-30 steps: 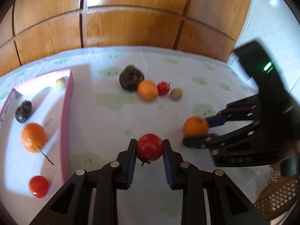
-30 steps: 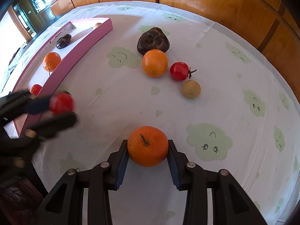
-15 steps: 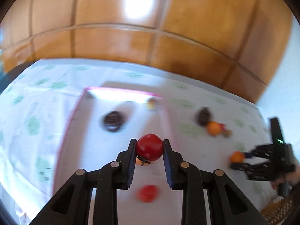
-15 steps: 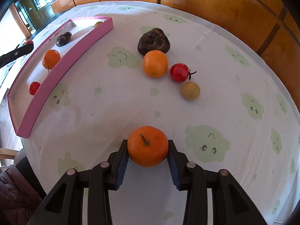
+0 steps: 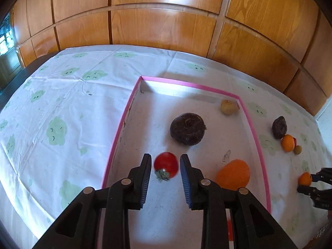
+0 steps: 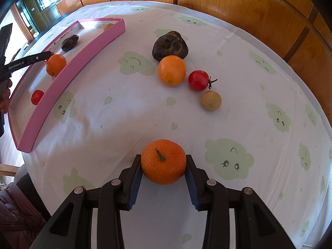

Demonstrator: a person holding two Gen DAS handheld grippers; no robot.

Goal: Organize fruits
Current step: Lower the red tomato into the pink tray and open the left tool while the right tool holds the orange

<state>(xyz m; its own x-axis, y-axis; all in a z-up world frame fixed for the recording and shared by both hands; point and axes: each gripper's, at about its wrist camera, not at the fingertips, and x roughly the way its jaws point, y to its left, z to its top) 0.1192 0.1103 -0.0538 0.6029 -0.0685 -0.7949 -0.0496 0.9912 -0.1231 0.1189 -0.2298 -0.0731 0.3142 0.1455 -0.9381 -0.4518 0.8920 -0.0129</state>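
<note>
My left gripper (image 5: pixel 165 171) is open over the pink-rimmed tray (image 5: pixel 122 122). A red tomato (image 5: pixel 166 166) sits blurred between its jaws with gaps on both sides, falling free. The tray holds a dark round fruit (image 5: pixel 187 129), a small tan fruit (image 5: pixel 228 107) and an orange (image 5: pixel 233 174). My right gripper (image 6: pixel 164 174) is shut on an orange tangerine (image 6: pixel 164 161) above the tablecloth. On the cloth lie a dark fruit (image 6: pixel 170 45), an orange (image 6: pixel 171 70), a red tomato (image 6: pixel 198 80) and a tan fruit (image 6: pixel 211 100).
The table carries a white cloth with green cloud prints (image 6: pixel 228 159). Wooden wall panels (image 5: pixel 166 20) stand behind it. The tray (image 6: pixel 62 83) lies at the table's left side, with another red tomato (image 6: pixel 37 97) in it. The table's front edge (image 6: pixel 31 166) is near.
My left gripper has opened over the tray and let go of the red tomato, which is dropping. My right gripper keeps still with the tangerine.
</note>
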